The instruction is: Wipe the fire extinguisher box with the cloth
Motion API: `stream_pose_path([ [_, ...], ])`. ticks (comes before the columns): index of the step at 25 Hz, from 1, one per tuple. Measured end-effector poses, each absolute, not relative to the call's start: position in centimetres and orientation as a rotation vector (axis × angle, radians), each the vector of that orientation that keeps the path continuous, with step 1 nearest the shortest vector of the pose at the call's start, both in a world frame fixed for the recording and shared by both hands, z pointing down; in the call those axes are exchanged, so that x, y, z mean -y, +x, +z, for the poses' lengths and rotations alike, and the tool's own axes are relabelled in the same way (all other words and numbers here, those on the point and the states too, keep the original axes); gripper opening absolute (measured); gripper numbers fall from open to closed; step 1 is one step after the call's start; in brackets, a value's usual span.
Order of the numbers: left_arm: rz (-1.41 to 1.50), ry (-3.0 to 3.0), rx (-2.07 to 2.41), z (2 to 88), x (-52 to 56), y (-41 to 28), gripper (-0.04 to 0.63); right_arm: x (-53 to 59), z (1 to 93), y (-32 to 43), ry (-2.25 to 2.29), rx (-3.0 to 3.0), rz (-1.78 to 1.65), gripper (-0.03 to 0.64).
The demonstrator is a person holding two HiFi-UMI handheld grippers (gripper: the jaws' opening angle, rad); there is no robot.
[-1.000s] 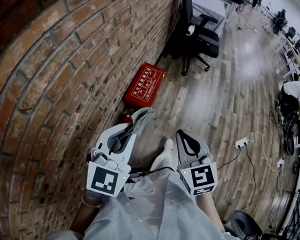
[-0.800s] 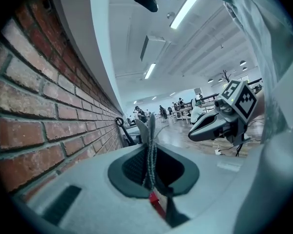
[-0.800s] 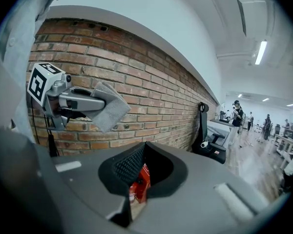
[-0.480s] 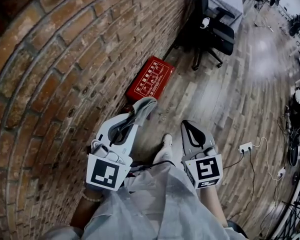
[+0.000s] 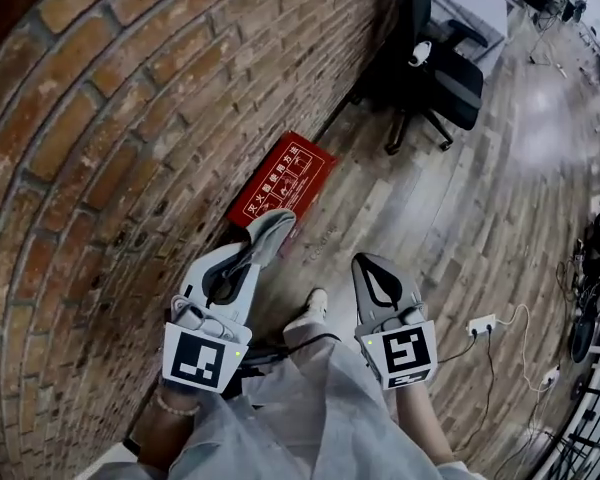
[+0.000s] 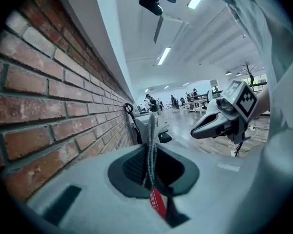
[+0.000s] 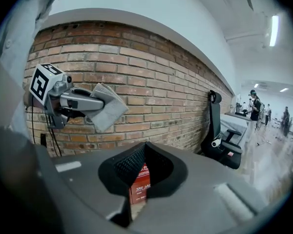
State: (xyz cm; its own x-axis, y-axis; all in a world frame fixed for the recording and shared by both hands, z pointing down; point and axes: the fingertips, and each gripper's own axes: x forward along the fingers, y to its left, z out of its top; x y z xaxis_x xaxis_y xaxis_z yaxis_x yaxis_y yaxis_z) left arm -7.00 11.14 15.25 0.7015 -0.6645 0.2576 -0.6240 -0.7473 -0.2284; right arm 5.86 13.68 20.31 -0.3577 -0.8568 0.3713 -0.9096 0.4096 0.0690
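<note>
Left gripper clenches cloth; right gripper closed, empty.
Fire extinguisher box at twelve o'clock: lay cloth flat, press evenly.

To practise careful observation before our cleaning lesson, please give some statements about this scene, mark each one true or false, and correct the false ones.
1. The left tongs grip the grey cloth. True.
2. The red fire extinguisher box sits on a table. False: it lies on the wooden floor against the brick wall.
3. The right tongs hold a second cloth. False: they are shut on nothing.
4. A black office chair stands beyond the box. True.
</note>
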Motion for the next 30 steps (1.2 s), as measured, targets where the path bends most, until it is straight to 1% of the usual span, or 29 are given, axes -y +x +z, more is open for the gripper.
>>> stream_pose_path([
  [6,-0.540,-2.788,-1.164,16.9,-6.0,-2.9,0.012,-8.7,22.3,9.8,1.420,2.364,0.229,0.011],
  [14,-0.614,-2.761,-1.206,20.3,-1.2,1.0,0.012,-3.8,25.4,12.7,1.324,2.400,0.260,0.011],
  [25,-0.668,-2.781,-1.319,25.5,4.2,1.7,0.012,0.5,29.4,14.1,1.297,2.406,0.305,0.011],
  [30,-0.637,-2.840,-1.394,28.2,6.7,1.3,0.011,1.9,31.7,14.0,1.297,2.393,0.333,0.011],
])
